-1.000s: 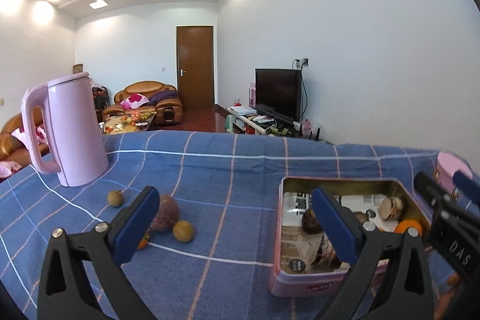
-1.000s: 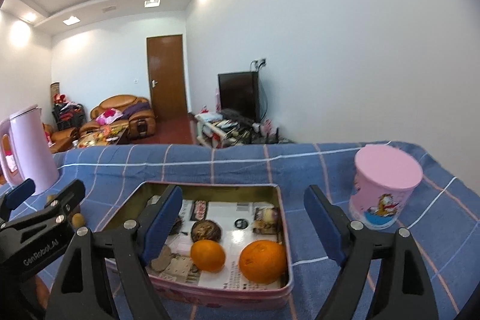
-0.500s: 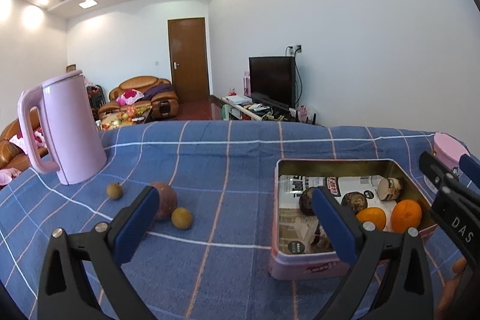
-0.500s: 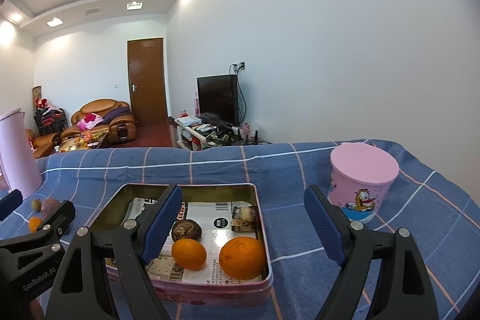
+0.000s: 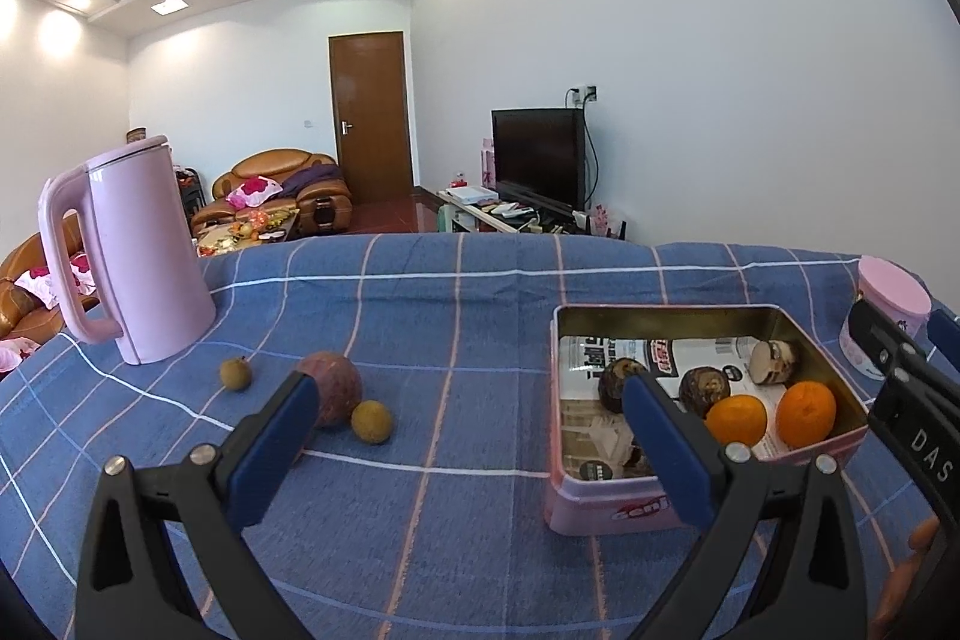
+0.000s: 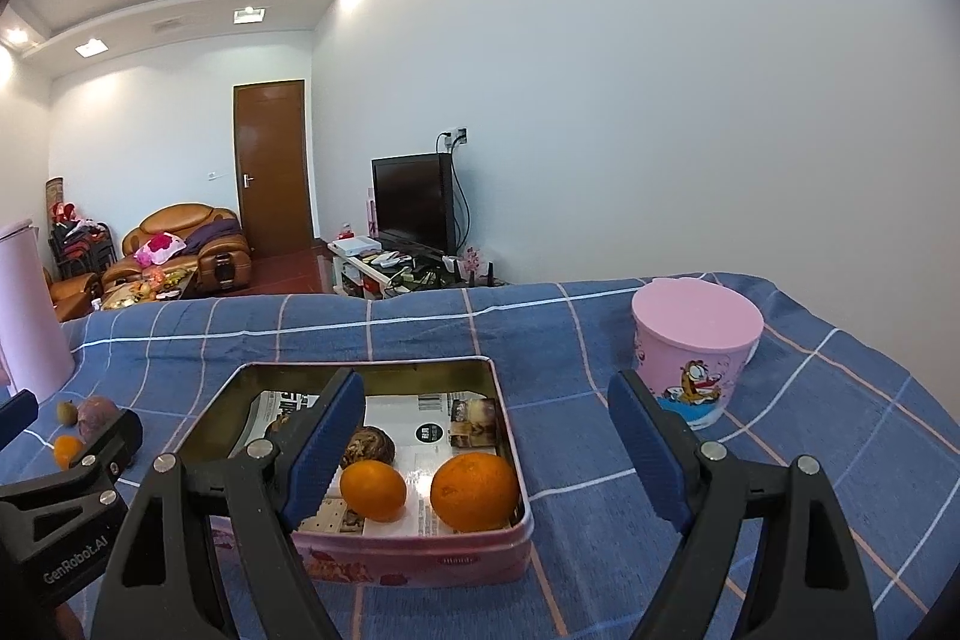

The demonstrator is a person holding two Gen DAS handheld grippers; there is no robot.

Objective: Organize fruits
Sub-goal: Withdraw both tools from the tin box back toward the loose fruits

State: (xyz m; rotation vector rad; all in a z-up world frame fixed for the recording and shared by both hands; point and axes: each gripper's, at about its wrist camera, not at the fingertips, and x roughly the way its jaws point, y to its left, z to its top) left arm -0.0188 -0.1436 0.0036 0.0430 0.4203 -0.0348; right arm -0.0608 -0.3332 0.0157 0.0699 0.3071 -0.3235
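Both grippers (image 5: 462, 412) (image 6: 486, 418) rose, agape — two glossy oranges (image 6: 474, 490) in tin (image 6: 420, 562).

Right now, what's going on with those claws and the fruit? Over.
Left gripper and right gripper: jaws open, empty. Two oranges in tin. Passion fruit and two small fruits still on cloth. Path clear.

surface: blue checked cloth (image 5: 480, 316) | 9 o'clock: pink kettle (image 5: 129, 256) | 7 o'clock: loose fruits (image 5: 329, 388) | 3 o'clock: pink tin (image 5: 606, 511) | far 3 o'clock: pink tub (image 6: 696, 349)
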